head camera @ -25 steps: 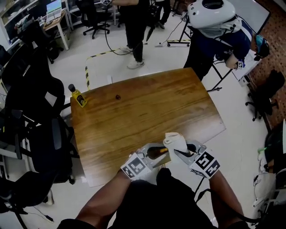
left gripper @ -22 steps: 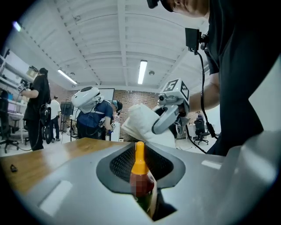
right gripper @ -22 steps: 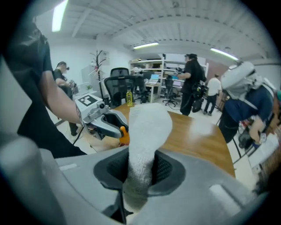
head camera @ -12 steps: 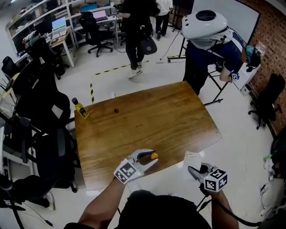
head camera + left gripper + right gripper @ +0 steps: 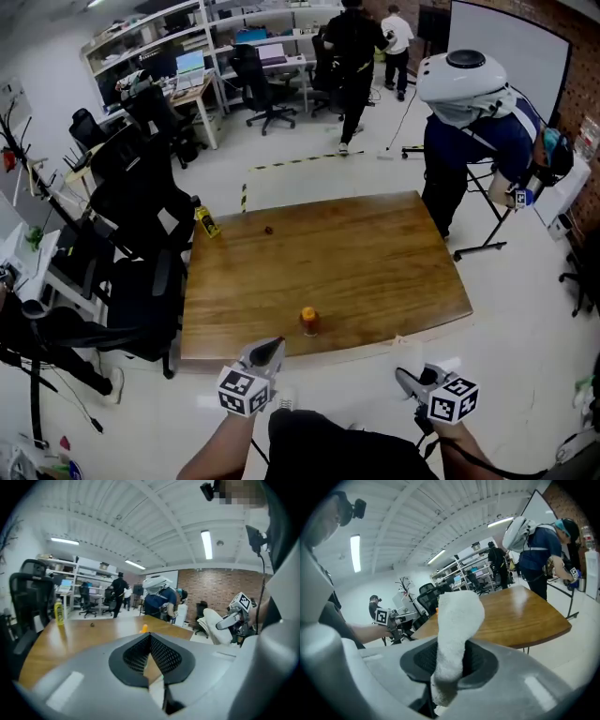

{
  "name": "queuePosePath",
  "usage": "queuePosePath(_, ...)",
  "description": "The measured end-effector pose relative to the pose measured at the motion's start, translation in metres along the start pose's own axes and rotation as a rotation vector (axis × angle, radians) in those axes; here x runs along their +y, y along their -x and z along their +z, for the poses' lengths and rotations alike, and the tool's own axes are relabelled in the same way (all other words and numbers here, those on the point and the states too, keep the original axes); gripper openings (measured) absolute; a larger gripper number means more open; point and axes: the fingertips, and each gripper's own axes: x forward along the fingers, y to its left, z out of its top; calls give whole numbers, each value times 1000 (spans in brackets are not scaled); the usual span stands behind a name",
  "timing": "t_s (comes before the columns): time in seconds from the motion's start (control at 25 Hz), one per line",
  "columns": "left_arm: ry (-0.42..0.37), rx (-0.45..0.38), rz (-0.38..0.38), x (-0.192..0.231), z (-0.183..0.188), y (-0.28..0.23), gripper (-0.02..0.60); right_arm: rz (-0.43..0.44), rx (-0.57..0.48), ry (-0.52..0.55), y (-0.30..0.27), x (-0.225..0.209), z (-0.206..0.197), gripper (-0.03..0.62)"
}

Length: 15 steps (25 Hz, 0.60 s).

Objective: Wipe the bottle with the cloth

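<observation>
Between jaws of right gripper (image 5: 449, 663), cloth (image 5: 457, 618)

Office chairs (image 5: 141, 202), shelving (image 5: 141, 42) (brick wall (image 5: 215, 581) beyond)

Upright orange-capped bottle (image 5: 308, 321); white cloth (image 5: 457, 620), clamped

Bright, even light falls from ceiling strip lights (image 5: 206, 544). Soft glare streaks the table (image 5: 525, 620). Both gripper views bulge strongly, with black corners and a blurred near foreground.
</observation>
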Motion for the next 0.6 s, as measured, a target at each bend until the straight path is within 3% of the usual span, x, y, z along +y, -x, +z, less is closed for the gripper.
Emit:
queuePosePath(0.08,53,38,74,-19,-16,24,17,44,24,23,6,3,-12,77)
queuePosePath(0.32,153,12,86,-99,-33,79,17,174,103,55,12,33,-42,77)
queuePosePath(0.48,259,2,89,-117,-43,109,17,227,100,95,14,65,-45,77)
queuePosePath(0.6,265,-11,80,-112,-43,120,17,237,86,119,13,80,-45,77)
